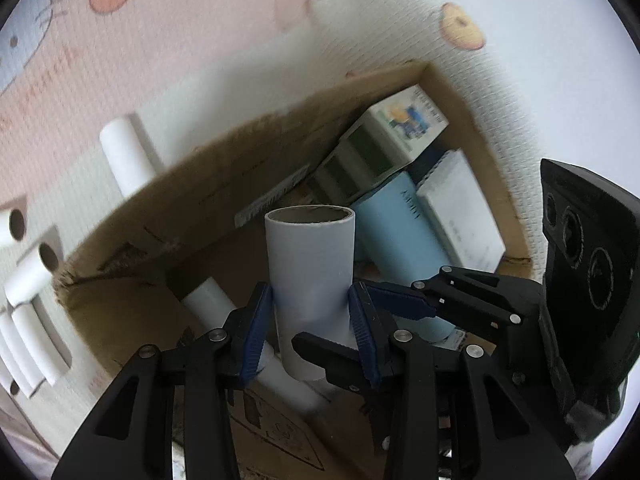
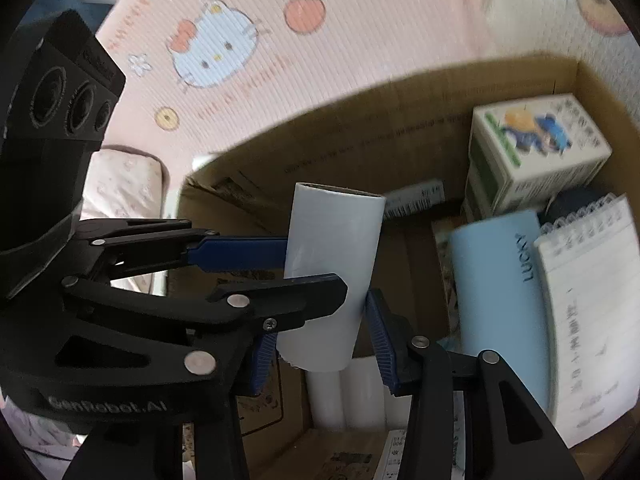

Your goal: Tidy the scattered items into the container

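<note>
Both the left gripper [image 1: 311, 322] and right gripper [image 2: 320, 344] are clamping their fingers on the white tube [image 1: 310, 276] (upright) over the cardboard box [image 1: 168, 216].

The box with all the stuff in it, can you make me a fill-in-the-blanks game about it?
1. The left gripper and the right gripper both clamp one white ___ over the box.
2. The box is made of brown ___.
3. The blue roll lying inside it has the word ___ printed on it.

Missing words: tube; cardboard; LUCKY
</note>
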A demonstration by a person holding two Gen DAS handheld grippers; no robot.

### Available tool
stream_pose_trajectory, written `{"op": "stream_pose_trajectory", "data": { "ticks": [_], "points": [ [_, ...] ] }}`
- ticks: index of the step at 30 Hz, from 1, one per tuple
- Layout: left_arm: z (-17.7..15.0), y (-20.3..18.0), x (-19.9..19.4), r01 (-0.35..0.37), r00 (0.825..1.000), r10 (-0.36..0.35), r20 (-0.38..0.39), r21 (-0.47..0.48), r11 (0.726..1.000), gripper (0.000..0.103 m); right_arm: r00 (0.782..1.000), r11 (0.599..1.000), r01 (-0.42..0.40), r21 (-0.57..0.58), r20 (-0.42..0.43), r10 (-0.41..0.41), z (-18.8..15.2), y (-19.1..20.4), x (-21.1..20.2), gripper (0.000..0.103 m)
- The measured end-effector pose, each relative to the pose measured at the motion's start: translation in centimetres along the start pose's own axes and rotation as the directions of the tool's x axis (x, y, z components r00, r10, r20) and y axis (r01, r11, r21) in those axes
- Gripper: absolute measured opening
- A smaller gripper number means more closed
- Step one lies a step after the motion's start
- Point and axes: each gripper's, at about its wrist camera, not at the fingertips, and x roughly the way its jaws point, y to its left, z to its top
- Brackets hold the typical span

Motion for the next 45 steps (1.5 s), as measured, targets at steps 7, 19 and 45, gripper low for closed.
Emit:
{"op": "stream_pose_trajectory", "data": {
  "ticks": [7,19,45],
  "points": [
    [0.0,-0.2,1.3,-0.032,0.999,0.032,-0.023,0.005,0.999,0.044,0.998,0.999,0.04,-0.008,-0.057,-0.041,-0.5,-0.1,1.1,0.041],
    [1.2,-0.8,2.0,-0.11,0.992,0.11,-0.057,-0.003,0.994,0.045,0.995,1.0,-0.002,0.024,-0.097,0.004,-0.8,-0.8,2.0,0.04],
    [-0.2,1.4,-2.8,-0.136,0.979,0.131,0.156,0.025,0.99,0.041,0.94,0.996,0.065,0.055,-0.338,-0.043,-1.6,-1.5,5.9,0.029]
  ]
}}
